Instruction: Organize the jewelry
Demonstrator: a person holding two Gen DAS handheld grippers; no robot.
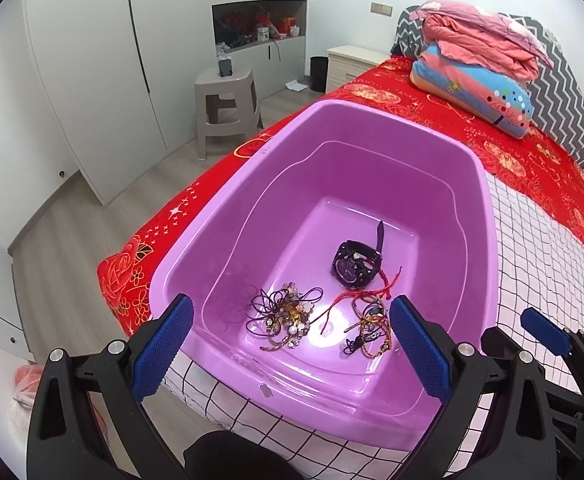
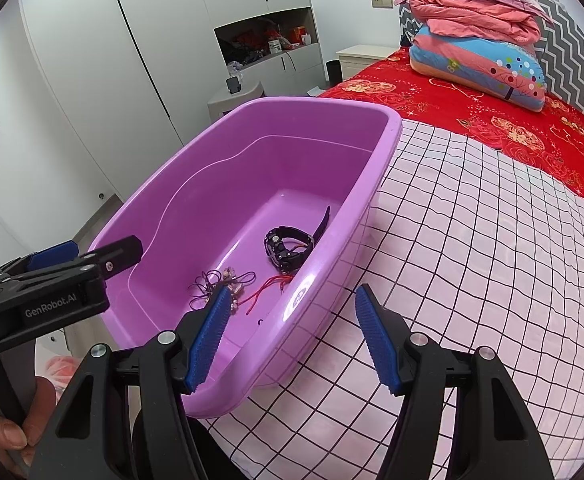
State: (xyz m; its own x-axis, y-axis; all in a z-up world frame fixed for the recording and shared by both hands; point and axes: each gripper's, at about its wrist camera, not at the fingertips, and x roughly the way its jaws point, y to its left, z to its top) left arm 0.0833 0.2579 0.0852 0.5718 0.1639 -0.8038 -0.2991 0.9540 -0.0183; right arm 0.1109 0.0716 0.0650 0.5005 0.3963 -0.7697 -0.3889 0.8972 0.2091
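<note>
Task looks near done or between steps: left tool (image 1: 290, 354) open and empty above the near rim of the purple plastic tub (image 1: 220, 196) on the bed, right tool (image 2: 288, 336) open, straddling its right wall. Tub floor, left to right: tangle of dark cords and beaded charms (image 1: 288, 318), red string bracelets (image 1: 365, 312), black chunky wristwatch (image 1: 355, 264); no jewelry visible outside.
</note>
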